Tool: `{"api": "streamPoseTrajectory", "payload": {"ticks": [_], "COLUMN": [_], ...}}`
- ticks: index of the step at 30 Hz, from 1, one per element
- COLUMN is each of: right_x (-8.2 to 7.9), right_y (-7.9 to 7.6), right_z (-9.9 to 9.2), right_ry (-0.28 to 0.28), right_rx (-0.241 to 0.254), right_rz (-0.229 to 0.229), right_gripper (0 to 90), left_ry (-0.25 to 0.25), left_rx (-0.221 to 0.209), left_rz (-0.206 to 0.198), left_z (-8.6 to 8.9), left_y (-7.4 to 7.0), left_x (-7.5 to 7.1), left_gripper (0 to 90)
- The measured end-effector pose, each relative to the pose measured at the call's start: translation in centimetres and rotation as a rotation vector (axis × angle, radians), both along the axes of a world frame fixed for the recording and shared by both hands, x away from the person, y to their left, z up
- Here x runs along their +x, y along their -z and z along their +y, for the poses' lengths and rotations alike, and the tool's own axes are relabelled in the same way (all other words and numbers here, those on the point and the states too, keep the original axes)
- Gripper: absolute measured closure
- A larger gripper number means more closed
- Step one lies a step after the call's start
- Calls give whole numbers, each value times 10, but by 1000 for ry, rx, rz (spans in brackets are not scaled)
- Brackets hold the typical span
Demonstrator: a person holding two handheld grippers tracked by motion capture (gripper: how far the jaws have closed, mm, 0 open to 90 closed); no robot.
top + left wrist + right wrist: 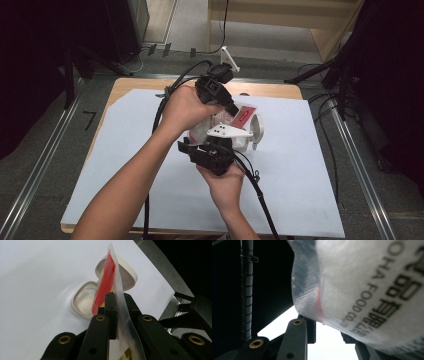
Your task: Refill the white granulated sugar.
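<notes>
Up near the middle of the high view, a plastic pouch [239,116] with a red printed panel and clear, crinkled edges sits between the two grippers, above a white sheet [125,150] that covers the surface. The left gripper [231,106] comes in from the upper centre, and in the left gripper view its jaws stand narrow, pressed together on the pouch's clear sealed edge [122,302], with the red face rising toward the top of that frame. The right gripper [215,145] sits just below the pouch at frame centre, with a grey three-cornered plate on top. In the right gripper view the pouch [367,285] looms close and blurred at the upper right, frosted white with black lettering and a faint pink patch; the jaws stand partly apart at the bottom with the pouch's lower edge between them, but whether the pads press on it I cannot tell. A cream lidded container [87,300] lies open on the sheet behind the pouch in the left gripper view, its lid hinged back toward the upper right. The pouch's lower half is hidden by hands and grippers in the high view, and its printing is cut off by the frame edge in the right gripper view.
</notes>
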State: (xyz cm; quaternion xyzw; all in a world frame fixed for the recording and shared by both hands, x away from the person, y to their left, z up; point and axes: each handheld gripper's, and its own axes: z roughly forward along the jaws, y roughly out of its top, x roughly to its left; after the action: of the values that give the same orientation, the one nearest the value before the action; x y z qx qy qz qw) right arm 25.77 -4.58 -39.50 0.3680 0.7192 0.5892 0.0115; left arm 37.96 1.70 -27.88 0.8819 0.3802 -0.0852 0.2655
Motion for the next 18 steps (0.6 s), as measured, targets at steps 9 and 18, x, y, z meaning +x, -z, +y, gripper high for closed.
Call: {"api": "streamPoseTrajectory", "payload": {"ticks": [9, 18], "right_x": [1, 1], "right_y": [0, 1], "right_z": [-1, -2], "right_ry": [4, 8], "right_rx": [-4, -10], "right_rz": [4, 5], "right_gripper": [773, 815], "left_ry": [1, 3], "left_rx": [1, 5], "left_rz": [-3, 4], "left_z": [0, 0], "left_y": [0, 0], "left_x": [0, -1], "left_gripper": [853, 853]}}
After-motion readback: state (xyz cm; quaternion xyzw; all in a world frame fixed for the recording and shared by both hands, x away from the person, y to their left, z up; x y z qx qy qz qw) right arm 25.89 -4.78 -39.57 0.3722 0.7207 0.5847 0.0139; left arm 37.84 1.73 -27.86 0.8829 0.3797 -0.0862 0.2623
